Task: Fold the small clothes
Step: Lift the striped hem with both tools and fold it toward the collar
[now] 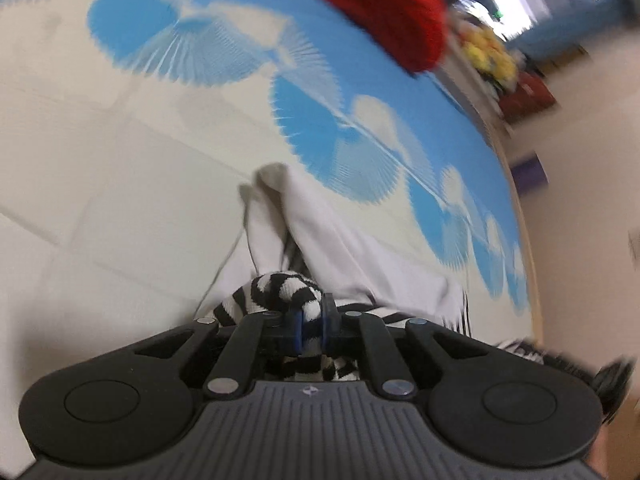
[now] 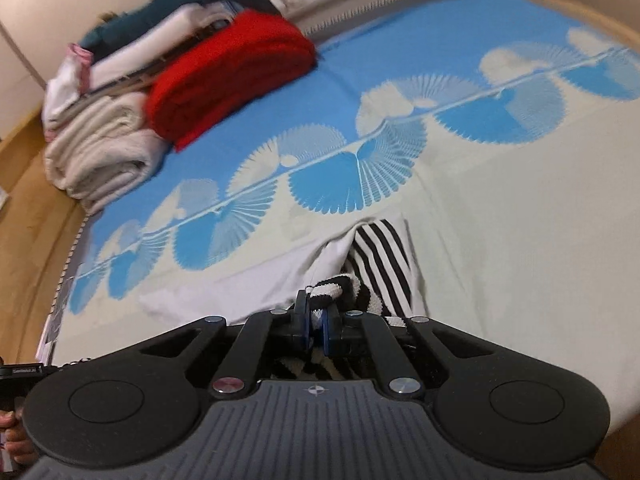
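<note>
2 grippers pinch 1 striped garment (image 2: pixel 380 264) low on the bedspread (image 2: pixel 500 220): the left gripper (image 1: pixel 311 322) and the right gripper (image 2: pixel 315 320) each have jaws pressed on bunched striped cloth. A red fold (image 2: pixel 228 76) and stacked towels (image 2: pixel 100 148) crowd the far left corner. The cream stretch to the right lies open up to the wooden edge (image 2: pixel 600 4).

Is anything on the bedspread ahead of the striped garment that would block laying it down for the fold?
Nothing visible does. Both grippers pinch the black-and-white striped garment; the blue-and-cream patterned bedspread ahead is bare. The red folded blanket sits well beyond.
</note>
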Action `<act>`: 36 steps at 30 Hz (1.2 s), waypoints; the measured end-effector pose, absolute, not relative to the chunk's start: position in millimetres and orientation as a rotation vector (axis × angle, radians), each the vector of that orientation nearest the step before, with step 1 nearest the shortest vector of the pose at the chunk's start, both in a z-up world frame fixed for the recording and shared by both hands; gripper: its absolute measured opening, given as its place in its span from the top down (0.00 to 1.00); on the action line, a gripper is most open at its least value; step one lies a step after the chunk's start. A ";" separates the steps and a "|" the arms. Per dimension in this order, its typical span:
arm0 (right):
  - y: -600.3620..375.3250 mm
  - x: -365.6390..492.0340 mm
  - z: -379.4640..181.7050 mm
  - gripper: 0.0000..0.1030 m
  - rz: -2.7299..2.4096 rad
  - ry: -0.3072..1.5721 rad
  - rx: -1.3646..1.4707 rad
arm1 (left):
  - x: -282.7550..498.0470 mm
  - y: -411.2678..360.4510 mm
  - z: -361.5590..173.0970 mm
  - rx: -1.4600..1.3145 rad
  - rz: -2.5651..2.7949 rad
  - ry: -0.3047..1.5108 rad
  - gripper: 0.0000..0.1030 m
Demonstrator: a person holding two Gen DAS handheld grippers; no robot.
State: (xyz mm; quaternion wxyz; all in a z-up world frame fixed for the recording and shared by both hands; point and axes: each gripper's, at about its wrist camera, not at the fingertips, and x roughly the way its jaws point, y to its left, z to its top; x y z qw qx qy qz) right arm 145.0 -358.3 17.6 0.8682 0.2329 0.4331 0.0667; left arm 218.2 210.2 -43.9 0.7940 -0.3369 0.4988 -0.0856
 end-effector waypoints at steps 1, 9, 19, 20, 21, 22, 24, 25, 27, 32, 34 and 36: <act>-357.2 166.1 5.3 0.93 0.127 0.919 0.482 | 228.0 214.1 -53.2 -0.772 -0.169 1.067 0.82; -368.3 208.9 -23.9 0.68 0.059 0.865 0.616 | 230.8 203.4 -26.4 -0.695 -0.298 1.009 0.22; -314.0 170.9 -58.6 0.50 0.288 1.096 0.207 | 200.6 164.3 -51.3 -0.499 -0.365 1.131 0.72; -306.9 170.2 -61.3 0.53 0.288 1.103 0.152 | 202.5 161.3 -51.6 -0.477 -0.361 1.127 0.81; -300.5 170.0 -61.3 0.58 0.298 1.088 0.103 | 205.3 159.0 -50.6 -0.458 -0.352 1.120 0.89; -296.3 170.1 -60.5 0.81 0.308 1.066 0.071 | 207.8 159.4 -46.3 -0.465 -0.354 1.095 0.90; -295.9 173.5 -55.0 0.96 0.305 1.029 0.067 | 218.6 169.5 -31.1 -0.556 -0.364 0.979 0.91; -300.7 175.7 -47.3 0.97 0.296 0.990 0.100 | 225.1 176.6 -24.2 -0.626 -0.365 0.911 0.91; -317.7 181.2 -22.2 0.97 0.259 0.822 0.227 | 238.0 183.4 -16.6 -0.716 -0.350 0.804 0.91; -322.8 214.7 -9.7 0.97 0.155 0.645 0.326 | 275.8 158.4 -33.7 -0.658 -0.258 0.826 0.90; -310.9 236.4 -25.2 0.97 0.083 0.707 0.284 | 289.0 154.7 -50.4 -0.664 -0.208 0.876 0.89; -302.0 255.6 -41.1 0.97 0.046 0.762 0.271 | 298.1 158.1 -66.5 -0.657 -0.155 0.918 0.87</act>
